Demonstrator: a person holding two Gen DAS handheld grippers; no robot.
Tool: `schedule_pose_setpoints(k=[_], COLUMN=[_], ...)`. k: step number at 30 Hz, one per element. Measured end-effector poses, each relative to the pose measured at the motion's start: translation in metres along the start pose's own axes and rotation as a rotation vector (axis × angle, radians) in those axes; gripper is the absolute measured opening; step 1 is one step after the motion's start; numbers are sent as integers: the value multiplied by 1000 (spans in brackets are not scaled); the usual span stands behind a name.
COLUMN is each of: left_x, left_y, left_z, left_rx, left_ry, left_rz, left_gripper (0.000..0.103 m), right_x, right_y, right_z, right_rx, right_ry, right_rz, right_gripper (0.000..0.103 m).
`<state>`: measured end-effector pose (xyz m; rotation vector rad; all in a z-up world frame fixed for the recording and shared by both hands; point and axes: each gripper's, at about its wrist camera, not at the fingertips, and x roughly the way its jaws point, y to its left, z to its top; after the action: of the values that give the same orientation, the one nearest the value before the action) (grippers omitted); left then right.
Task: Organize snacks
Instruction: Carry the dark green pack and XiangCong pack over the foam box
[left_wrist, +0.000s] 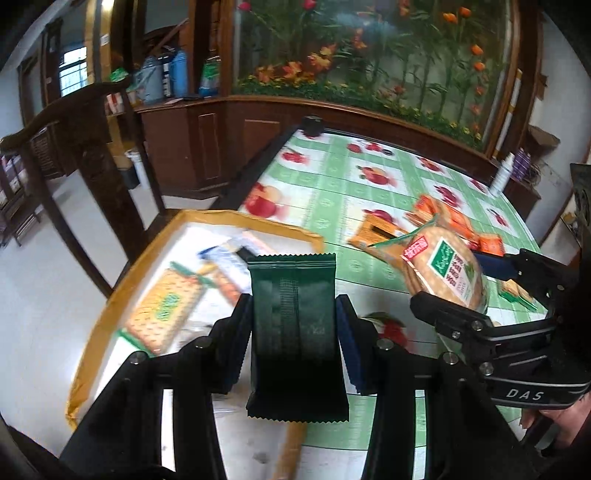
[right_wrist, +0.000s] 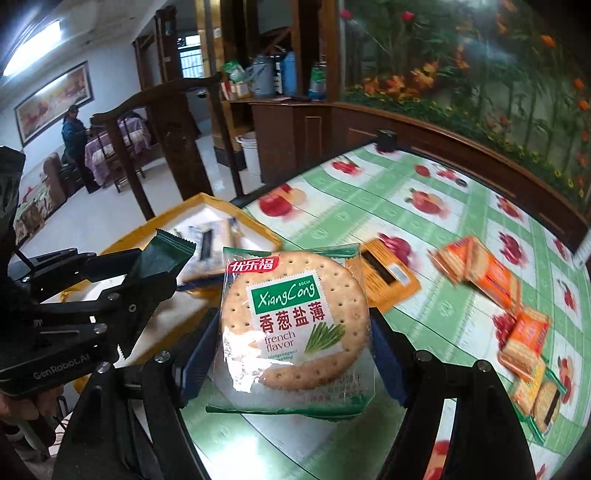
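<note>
While pinching a dark green snack packet (left_wrist: 293, 332) between both blue-padded fingers, holding it upright above the near right part of the yellow-rimmed box (left_wrist: 110, 295) with the left gripper (left_wrist: 293, 334). Also showing that packet at the left in the right wrist view (right_wrist: 162, 258), tilted, sticking out of the left gripper (right_wrist: 147, 280). Gripping a round cracker pack (right_wrist: 295, 332) labelled XiangCong, french flavor, with the right gripper (right_wrist: 295, 332), fingers pressing on its left and right edges, label facing the camera, raised above the near part of the tabletop (right_wrist: 369, 214). Appearing too in the left wrist view, that cracker pack (left_wrist: 443, 273) sitting in the right gripper (left_wrist: 454, 291), to the right of the green packet.

Lying inside the box: a square cracker pack (left_wrist: 166, 310) with a green label and several blurred wrappers farther in. Resting on the green fruit-patterned tabletop, right of the box: an orange flat packet (right_wrist: 388, 277), then orange biscuit packs (right_wrist: 480, 269) strung toward the near right edge. Standing at the far right of the tabletop, a white bottle (left_wrist: 501, 173). Sitting at the far corner, a small black object (left_wrist: 312, 125).
</note>
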<state>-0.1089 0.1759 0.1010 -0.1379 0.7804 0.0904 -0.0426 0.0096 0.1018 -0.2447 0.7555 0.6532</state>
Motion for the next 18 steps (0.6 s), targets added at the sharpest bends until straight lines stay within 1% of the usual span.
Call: schedule_pose_setpoints(k=[6, 14, 18], left_x=[1, 7, 9], left_y=[34, 71, 85], left_z=[-5, -14, -18], left_rx=[-53, -100, -121], left_ry=[9, 30, 42], left_rz=[35, 89, 101], left_gripper=[47, 47, 47], right_x=[18, 52, 77], right_y=[20, 46, 54], right_z=[16, 33, 41], right_rx=[-32, -79, -83], right_ry=[6, 51, 94], right_rz=[35, 75, 93], right_gripper=[77, 77, 77])
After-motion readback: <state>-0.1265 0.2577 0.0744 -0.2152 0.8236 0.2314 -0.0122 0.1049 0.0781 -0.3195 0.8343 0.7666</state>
